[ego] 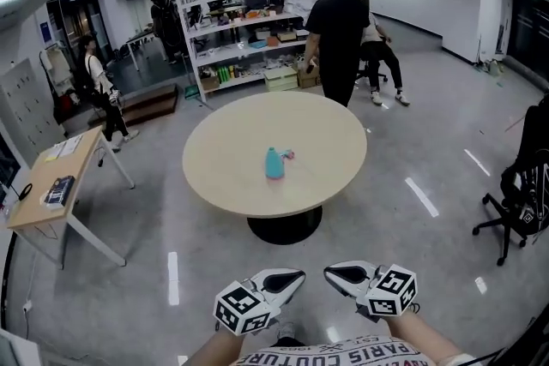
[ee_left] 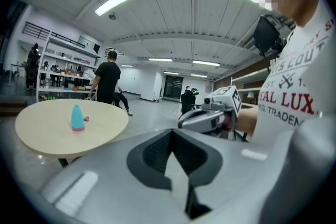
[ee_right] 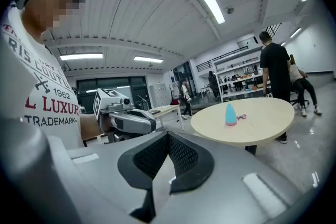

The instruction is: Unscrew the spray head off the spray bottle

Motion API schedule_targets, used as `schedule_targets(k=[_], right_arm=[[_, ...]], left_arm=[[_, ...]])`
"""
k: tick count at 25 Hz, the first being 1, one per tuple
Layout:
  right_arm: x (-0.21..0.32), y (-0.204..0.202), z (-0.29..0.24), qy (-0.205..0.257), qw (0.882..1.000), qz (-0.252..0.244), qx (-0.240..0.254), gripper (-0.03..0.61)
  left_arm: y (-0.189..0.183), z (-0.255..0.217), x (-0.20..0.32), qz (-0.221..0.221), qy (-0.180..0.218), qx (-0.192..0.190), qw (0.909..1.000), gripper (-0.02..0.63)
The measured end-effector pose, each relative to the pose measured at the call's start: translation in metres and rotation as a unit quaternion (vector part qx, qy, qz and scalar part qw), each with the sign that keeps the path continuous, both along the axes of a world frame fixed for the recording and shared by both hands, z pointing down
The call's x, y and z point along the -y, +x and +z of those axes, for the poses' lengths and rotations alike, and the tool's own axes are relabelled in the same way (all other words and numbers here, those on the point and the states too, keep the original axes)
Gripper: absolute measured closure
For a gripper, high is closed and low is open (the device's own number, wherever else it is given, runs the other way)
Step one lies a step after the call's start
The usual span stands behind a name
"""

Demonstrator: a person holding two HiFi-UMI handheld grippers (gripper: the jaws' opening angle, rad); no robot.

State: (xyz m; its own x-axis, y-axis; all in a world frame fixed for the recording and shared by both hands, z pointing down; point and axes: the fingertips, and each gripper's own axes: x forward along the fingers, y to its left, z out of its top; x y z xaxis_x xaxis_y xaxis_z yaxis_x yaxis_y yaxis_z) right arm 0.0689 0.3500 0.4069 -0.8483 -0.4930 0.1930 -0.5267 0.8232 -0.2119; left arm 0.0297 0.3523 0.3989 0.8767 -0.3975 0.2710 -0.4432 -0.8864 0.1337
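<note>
We see the bench (ego: 326, 141) w/ pale wood-look top, matt, and the spray bottle (ego: 274, 163) in smooth teal plastic. Floor (ego: 429, 141) is grey, glossy w/ light streaks; left hand-held gripper (ee_left: 172, 139) has smooth grey plastic shell, ribbed black pads (ee_left: 156, 152).

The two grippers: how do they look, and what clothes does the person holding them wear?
The left gripper and the right gripper are alike: white pointed shells, black on the inside, each carrying a white cube with black square markers. No cables show. The person wears a white T-shirt with printed lettering.
</note>
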Motion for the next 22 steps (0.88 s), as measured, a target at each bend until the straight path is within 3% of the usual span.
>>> schedule_targets(k=[7, 22], right_arm=[[-0.038, -0.013, -0.012, 0.009, 1.0, -0.011, 0.003, 0.578], [-0.068, -0.018, -0.029, 0.026, 1.0, -0.003, 0.004, 0.578]], left_arm=[[-0.006, -0.015, -0.04, -0.005, 0.011, 0.002, 0.9999, 0.612], [-0.013, -0.026, -0.063, -0.008, 0.028, 0.013, 0.9995, 0.612]])
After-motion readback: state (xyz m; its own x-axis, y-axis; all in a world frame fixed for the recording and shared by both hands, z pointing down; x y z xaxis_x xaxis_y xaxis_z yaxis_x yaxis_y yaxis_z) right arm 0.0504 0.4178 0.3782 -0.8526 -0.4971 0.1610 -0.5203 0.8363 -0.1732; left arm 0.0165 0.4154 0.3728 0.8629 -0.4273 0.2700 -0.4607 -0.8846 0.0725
